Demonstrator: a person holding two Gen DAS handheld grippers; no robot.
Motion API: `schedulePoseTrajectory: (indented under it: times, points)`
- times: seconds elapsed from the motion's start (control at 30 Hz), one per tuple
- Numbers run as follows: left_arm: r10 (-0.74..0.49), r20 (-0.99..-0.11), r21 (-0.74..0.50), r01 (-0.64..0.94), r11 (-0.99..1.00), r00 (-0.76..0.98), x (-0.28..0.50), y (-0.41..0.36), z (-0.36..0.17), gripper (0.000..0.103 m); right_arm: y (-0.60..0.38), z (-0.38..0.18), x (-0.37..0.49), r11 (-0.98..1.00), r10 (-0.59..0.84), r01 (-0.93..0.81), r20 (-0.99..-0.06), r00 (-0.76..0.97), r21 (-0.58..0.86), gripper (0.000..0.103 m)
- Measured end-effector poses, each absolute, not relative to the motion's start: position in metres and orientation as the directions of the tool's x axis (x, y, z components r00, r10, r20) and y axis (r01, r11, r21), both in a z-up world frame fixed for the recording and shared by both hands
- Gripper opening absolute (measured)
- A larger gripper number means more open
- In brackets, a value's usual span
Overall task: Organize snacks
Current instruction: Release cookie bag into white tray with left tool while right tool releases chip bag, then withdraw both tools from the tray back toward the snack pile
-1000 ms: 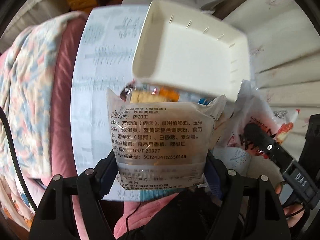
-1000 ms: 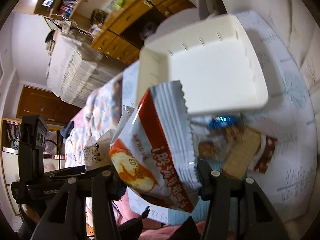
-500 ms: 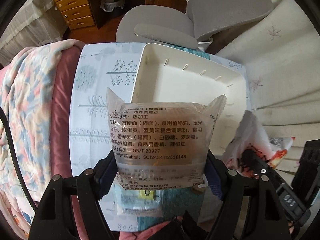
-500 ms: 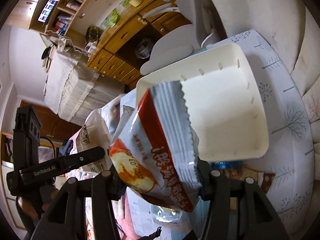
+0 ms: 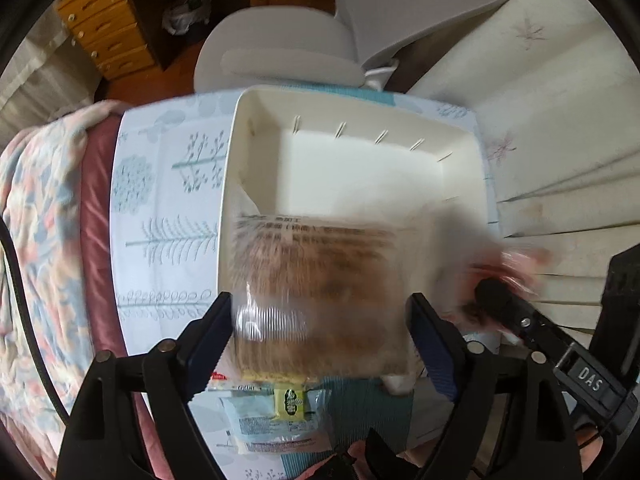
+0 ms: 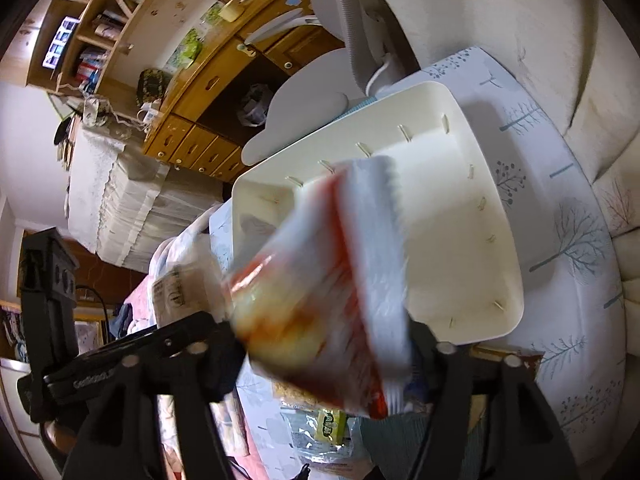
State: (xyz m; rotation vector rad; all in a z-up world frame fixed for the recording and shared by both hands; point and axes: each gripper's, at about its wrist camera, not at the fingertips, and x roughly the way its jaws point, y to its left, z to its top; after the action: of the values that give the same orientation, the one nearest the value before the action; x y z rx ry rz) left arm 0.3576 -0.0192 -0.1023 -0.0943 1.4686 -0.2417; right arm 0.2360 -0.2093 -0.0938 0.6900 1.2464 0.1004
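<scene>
Snacks mid-drop: clear plastic snack packet with black printed text (image 5: 320, 292) sits blurred between the left claw (image 5: 320, 332) fingers, over the near edge of the white rectangular plastic bin (image 5: 360, 168). Half a second ago it was sharp and clamped; now the fingers look spread with the packet loose, so likely released into the bin. Red-and-white crinkle-edged snack bag (image 6: 336, 280) is likewise smeared in front of the right claw (image 6: 332, 352), which was gripping it earlier; fingers appear parted, bag seems to be falling toward the bin. Bin itself holds nothing yet, and sits on the tree-print cloth covering the bench (image 5: 168, 200). Two items are about to be binned. More wrapped snacks, including a clear packet with a yellow-green label (image 5: 280, 416), remain on the cloth just in front of the bin.
</scene>
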Motion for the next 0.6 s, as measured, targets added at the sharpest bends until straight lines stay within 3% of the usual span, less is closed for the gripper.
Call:
schedulePoseTrajectory:
  times: [0.1,0.6]
  points:
    - [-0.209,-0.965,-0.185,0.153,0.971,0.159,0.351,-0.023,-0.083,0.095,-0.214,-0.09,0.229,0.788,0.417,0.315,-0.835,0.358,0.529,0.088]
    - [-0.192,-0.934,-0.139,0.19,0.972,0.301,0.251,-0.014,-0.021,0.095,-0.217,-0.052,0.155,0.776,0.437,0.284,-0.804,0.404,0.564,0.088]
